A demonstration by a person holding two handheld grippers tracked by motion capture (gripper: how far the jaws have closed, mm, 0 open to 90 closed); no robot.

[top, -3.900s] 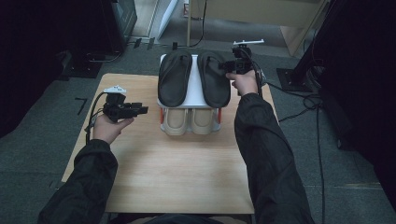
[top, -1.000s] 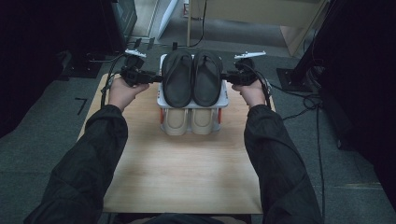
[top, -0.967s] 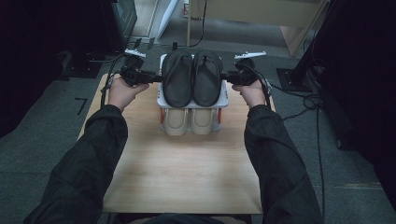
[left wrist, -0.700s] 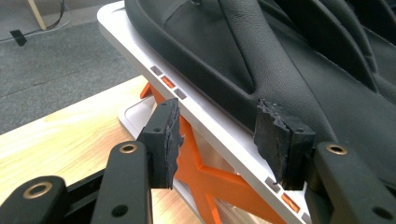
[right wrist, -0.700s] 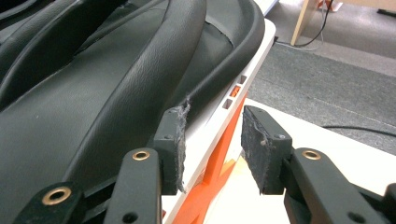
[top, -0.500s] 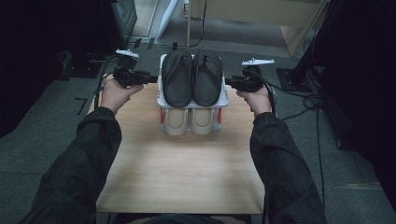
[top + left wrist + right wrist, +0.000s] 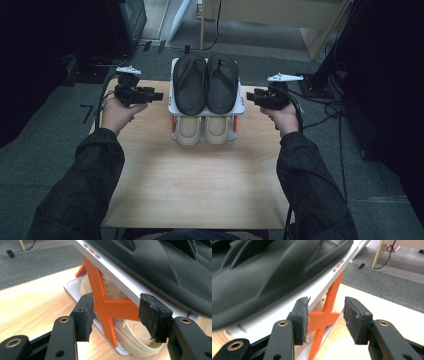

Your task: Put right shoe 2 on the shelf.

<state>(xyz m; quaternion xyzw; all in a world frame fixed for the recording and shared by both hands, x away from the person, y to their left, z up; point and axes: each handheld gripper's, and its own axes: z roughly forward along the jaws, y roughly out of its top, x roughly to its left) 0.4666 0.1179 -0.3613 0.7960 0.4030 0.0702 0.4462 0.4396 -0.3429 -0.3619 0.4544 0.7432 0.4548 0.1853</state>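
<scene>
A white two-shelf shoe rack [image 7: 240, 108] with orange cross braces stands at the table's far middle. A pair of black sandals [image 7: 206, 84] lies on its top shelf, and beige shoes [image 7: 203, 129] sit below. My left gripper [image 7: 157, 95] hovers just left of the rack, pointing at it. Its jaws have just been opening, with nothing between them. In the left gripper view the left gripper [image 7: 116, 307] frames the orange brace [image 7: 100, 290] farther off. My right gripper [image 7: 250, 96] mirrors it on the right, open and empty. The right gripper [image 7: 325, 312] faces the other brace [image 7: 332, 297].
The wooden table [image 7: 200, 180] stretches from the rack toward the person. Cables [image 7: 330, 107] trail over the grey carpet on the right. A pale wooden cabinet [image 7: 280, 12] stands behind, and dark equipment [image 7: 100, 30] stands at the back left.
Both grippers have drawn outward from the rack's top shelf sides and dropped slightly. Their jaws stand wider. Earlier the right gripper carried a sandal, which now lies on the top shelf.
</scene>
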